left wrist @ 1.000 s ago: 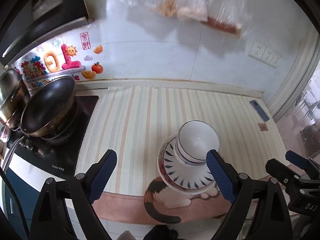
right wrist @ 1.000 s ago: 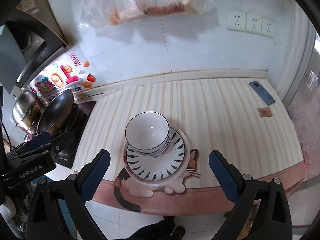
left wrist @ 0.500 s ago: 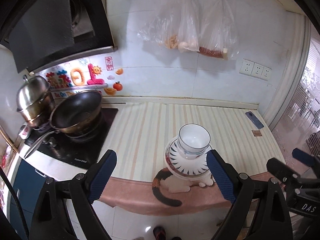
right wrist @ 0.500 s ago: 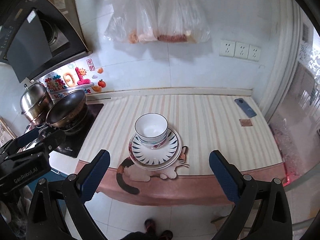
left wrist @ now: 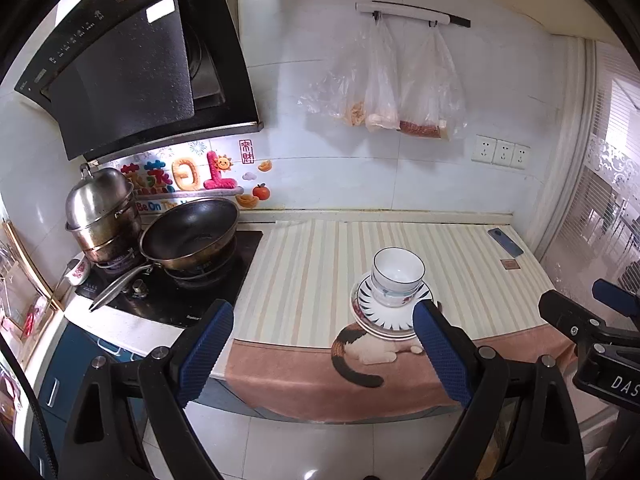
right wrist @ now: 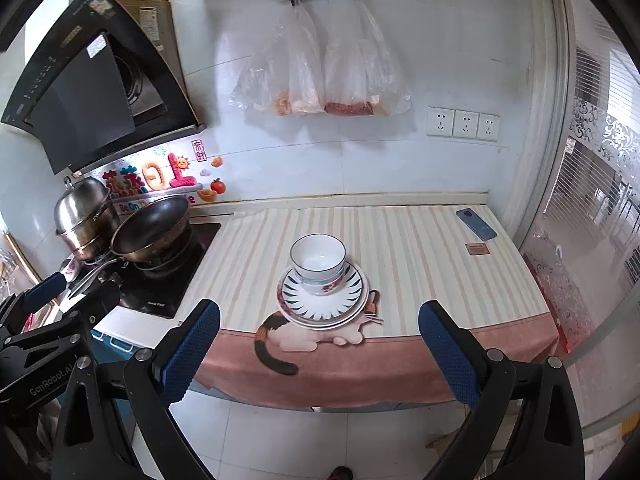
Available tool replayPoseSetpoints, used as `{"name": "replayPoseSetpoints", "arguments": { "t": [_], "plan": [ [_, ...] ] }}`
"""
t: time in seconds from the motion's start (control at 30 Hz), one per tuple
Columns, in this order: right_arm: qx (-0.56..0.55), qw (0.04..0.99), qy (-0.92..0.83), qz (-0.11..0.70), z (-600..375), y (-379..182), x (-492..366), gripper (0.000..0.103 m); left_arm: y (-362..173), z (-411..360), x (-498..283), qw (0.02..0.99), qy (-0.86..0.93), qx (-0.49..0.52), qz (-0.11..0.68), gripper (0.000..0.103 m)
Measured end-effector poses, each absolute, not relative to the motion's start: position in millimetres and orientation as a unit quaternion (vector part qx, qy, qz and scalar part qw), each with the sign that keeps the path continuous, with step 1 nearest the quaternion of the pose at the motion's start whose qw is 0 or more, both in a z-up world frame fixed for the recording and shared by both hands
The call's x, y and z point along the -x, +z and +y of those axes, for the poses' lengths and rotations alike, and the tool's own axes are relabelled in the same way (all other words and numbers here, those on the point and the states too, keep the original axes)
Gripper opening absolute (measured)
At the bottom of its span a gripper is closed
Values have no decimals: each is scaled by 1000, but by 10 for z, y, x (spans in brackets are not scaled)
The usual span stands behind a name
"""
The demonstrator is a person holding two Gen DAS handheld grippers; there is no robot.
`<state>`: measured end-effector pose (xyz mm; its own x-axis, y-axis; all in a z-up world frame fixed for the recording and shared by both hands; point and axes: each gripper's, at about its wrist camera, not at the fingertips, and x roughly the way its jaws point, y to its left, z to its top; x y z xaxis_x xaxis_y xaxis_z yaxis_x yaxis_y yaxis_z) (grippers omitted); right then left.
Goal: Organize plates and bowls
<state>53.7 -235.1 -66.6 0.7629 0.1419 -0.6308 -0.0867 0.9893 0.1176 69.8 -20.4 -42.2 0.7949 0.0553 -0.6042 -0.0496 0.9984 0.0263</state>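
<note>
Both grippers hang with fingers spread wide and empty, pulled back from the counter edge — the left gripper (left wrist: 322, 354) left of the right gripper (right wrist: 320, 354). Going left to right along the counter: a steel pot (right wrist: 82, 216) and a dark wok (right wrist: 154, 228) sit on the stove, then the striped cloth (right wrist: 420, 252) carries the dishes near its front edge, over a printed cat. Two bowls (right wrist: 318, 262) are nested, standing on what looks like two stacked plates (right wrist: 348, 300). A phone (right wrist: 476, 224) lies far right. Stacking appears complete; any next move would call for a fresh approach, since nothing is held.
</note>
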Motion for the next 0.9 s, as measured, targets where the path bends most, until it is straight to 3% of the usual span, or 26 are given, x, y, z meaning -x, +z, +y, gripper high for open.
{"name": "replayPoseSetpoints", "arguments": {
  "t": [0.9],
  "plan": [
    [-41, 942, 37, 330, -2155, -589, 70, 102, -275, -25, -178, 954, 16, 3, 298, 92]
  ]
}}
